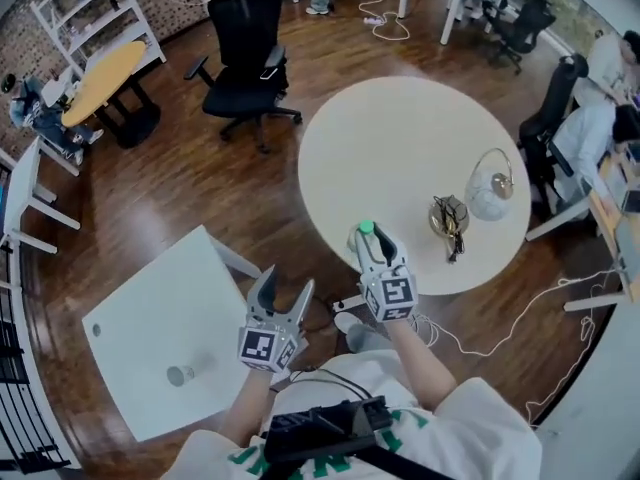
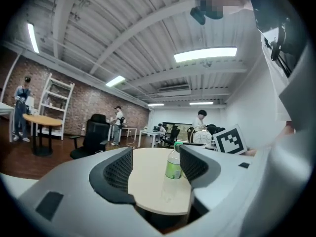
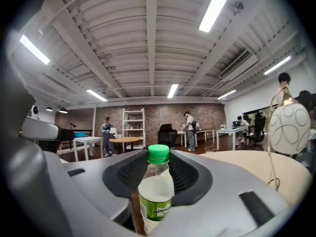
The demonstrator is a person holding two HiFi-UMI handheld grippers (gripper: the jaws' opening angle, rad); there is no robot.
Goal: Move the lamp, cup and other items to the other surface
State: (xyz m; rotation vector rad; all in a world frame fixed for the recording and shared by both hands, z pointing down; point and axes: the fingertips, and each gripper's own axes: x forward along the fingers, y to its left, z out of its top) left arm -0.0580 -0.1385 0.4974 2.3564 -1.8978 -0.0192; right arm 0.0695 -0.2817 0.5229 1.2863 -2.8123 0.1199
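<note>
Our right tongs [image 1: 369, 238] were clenched on a green-capped bottle [image 3: 155, 194], right at the near edge of the round cream table [image 1: 400, 138]. Ahead and to their right, the white lamp [image 1: 492, 190] stood on that table beside a brass-coloured object [image 1: 449, 220]. Our left tongs [image 1: 288, 280] gaped empty above the dark wooden floor [image 1: 180, 188]. To their left lay the white square table [image 1: 140, 308], with a small grey cup [image 1: 180, 375] on it. A black office chair [image 1: 245, 63] stood far ahead.
</note>
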